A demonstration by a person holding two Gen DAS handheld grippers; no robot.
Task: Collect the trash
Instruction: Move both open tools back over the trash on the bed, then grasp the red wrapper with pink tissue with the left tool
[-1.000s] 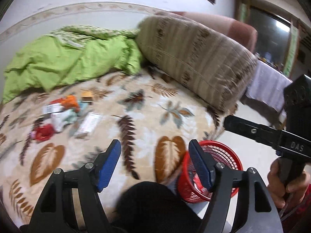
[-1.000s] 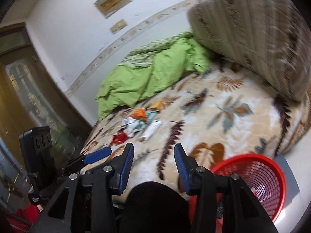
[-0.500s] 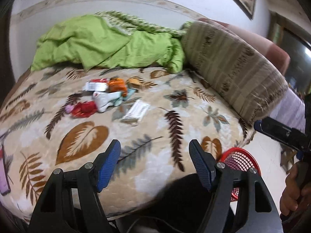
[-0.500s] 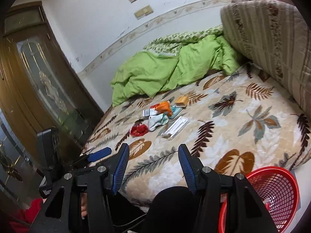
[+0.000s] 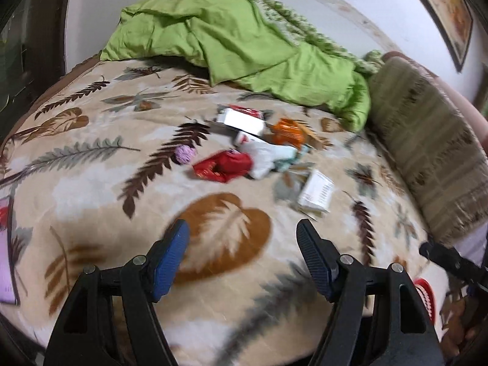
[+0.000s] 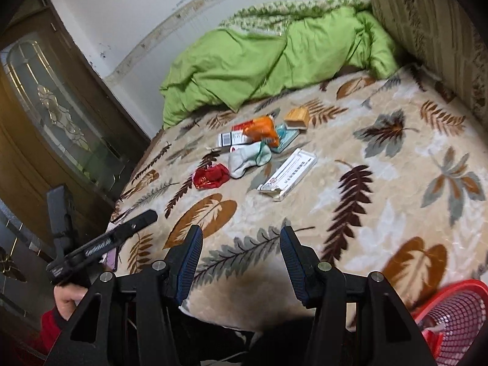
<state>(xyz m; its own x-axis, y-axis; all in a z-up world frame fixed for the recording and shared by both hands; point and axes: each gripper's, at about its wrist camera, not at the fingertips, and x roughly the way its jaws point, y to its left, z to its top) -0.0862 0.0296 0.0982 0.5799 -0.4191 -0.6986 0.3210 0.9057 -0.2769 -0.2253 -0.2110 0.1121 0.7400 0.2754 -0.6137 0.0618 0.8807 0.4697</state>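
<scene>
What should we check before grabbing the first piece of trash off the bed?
1. Left tool open with nothing in it: ok.
2. Right tool open with nothing in it: ok.
3. Trash in plain sight on the blanket: red wrapper, white box, orange bag: ok.
4. Red basket close by at the bed's edge: ok.
5. Tools already touching any trash: not ok, both hang short of the pile.
6. Basket has room: cannot tell.

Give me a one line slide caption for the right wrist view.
Open right gripper hovers over a leaf-print bed, facing scattered trash: red wrapper, white box; red basket waits beside.
</scene>
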